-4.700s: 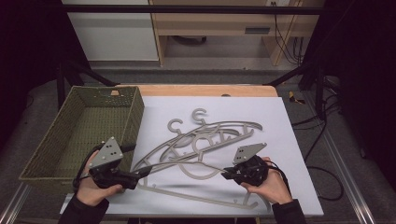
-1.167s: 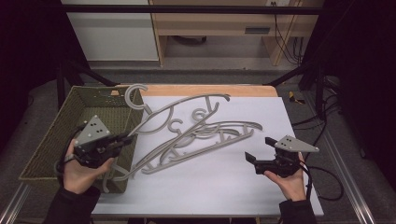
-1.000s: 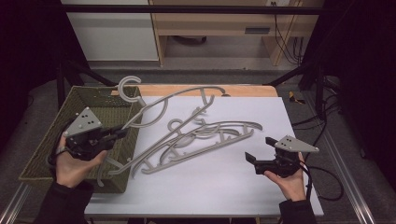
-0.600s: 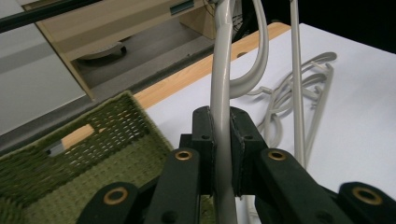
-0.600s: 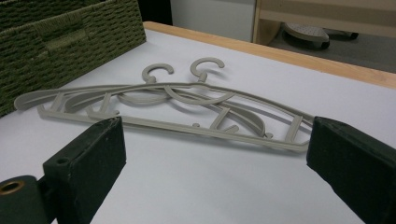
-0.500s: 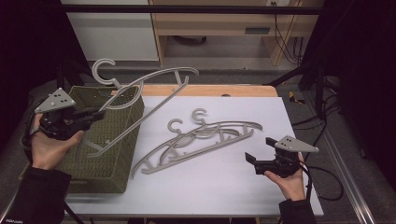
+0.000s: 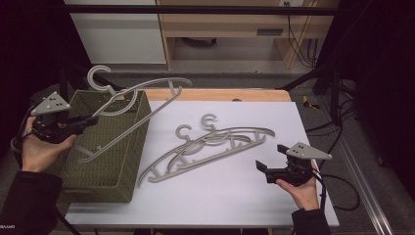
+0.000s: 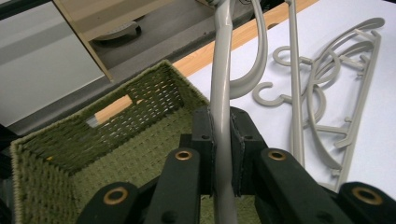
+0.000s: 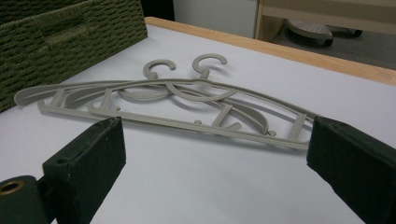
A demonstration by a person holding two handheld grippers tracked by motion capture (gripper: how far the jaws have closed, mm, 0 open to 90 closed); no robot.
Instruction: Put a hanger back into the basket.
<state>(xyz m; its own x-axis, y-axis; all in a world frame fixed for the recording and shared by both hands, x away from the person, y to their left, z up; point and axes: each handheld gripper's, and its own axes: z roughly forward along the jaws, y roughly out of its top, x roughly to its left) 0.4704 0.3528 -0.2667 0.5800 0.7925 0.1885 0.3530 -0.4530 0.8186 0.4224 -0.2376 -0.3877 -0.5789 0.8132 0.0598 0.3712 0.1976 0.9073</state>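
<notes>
My left gripper (image 7: 93, 119) is shut on one arm of a grey plastic hanger (image 7: 142, 105) and holds it in the air, tilted, over the green woven basket (image 7: 115, 166) at the table's left. In the left gripper view the hanger's arm (image 8: 220, 70) runs up between the closed pads of this gripper (image 8: 222, 140), with the basket (image 8: 116, 140) below. Two more grey hangers (image 7: 210, 147) lie overlapped on the white table top. My right gripper (image 7: 269, 155) rests low at the right, open and holding nothing, facing those hangers (image 9: 187, 107) across a short gap (image 9: 219, 163).
The white table top (image 7: 244, 205) has a wooden strip (image 7: 220, 94) along its far edge. The basket's wall (image 9: 60, 32) stands at the left of the lying hangers. Beyond the table are a shelf unit and cables on the floor.
My left hand has carried the hanger leftward and up, off the table and over the basket. The right hand and the two lying hangers have stayed put.
</notes>
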